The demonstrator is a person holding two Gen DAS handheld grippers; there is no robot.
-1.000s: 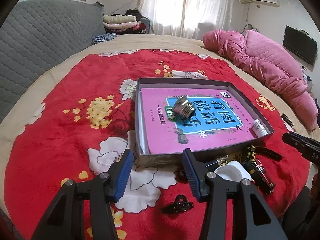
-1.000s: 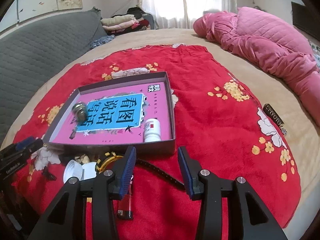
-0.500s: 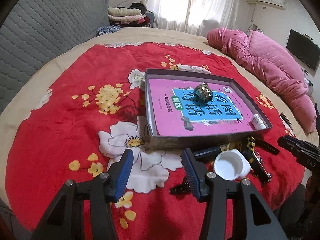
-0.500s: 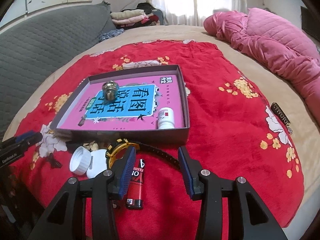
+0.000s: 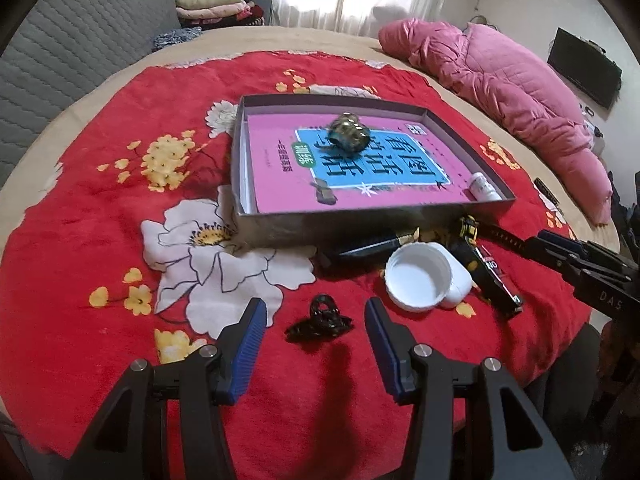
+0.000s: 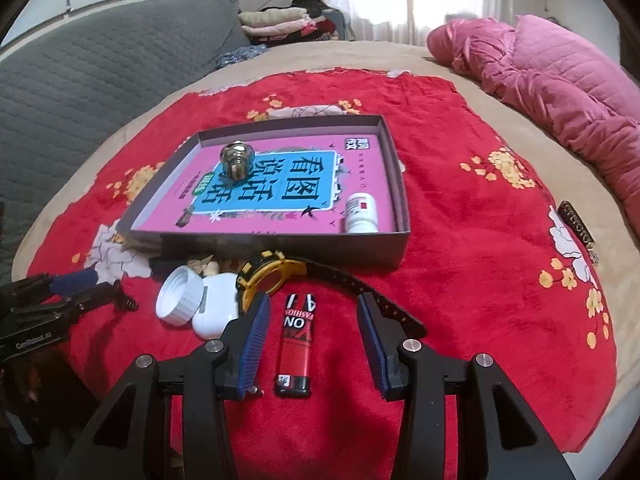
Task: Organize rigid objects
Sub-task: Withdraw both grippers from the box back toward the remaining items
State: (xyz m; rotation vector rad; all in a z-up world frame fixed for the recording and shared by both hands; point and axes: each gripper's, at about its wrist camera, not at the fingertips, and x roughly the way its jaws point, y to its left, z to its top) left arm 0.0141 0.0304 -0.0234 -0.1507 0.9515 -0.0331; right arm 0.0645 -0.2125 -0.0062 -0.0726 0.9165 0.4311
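Note:
A grey shallow box (image 5: 280, 232) (image 6: 304, 246) on the red blanket holds a pink book, a metal ring-like piece (image 5: 349, 133) (image 6: 237, 159) and a small white bottle (image 6: 361, 213). My left gripper (image 5: 314, 312) is open, with a black hair claw (image 5: 320, 320) lying between its fingertips. My right gripper (image 6: 309, 312) is open, straddling a red lighter (image 6: 297, 342). A white cap (image 5: 418, 278) (image 6: 179, 295), a white case (image 6: 216, 310) and a yellow-rimmed watch (image 6: 276, 278) lie in front of the box.
A pink quilt (image 5: 500, 80) (image 6: 560, 80) lies at the back right. A grey headboard (image 5: 60, 40) stands at the left. A dark bar (image 6: 576, 228) lies right on the bed. The blanket's near edge is close below both grippers.
Both grippers have drawn back and down toward the near edge. The hair claw now lies between the left fingers, and the lighter between the right fingers. The metal piece has rolled farther back in the box.

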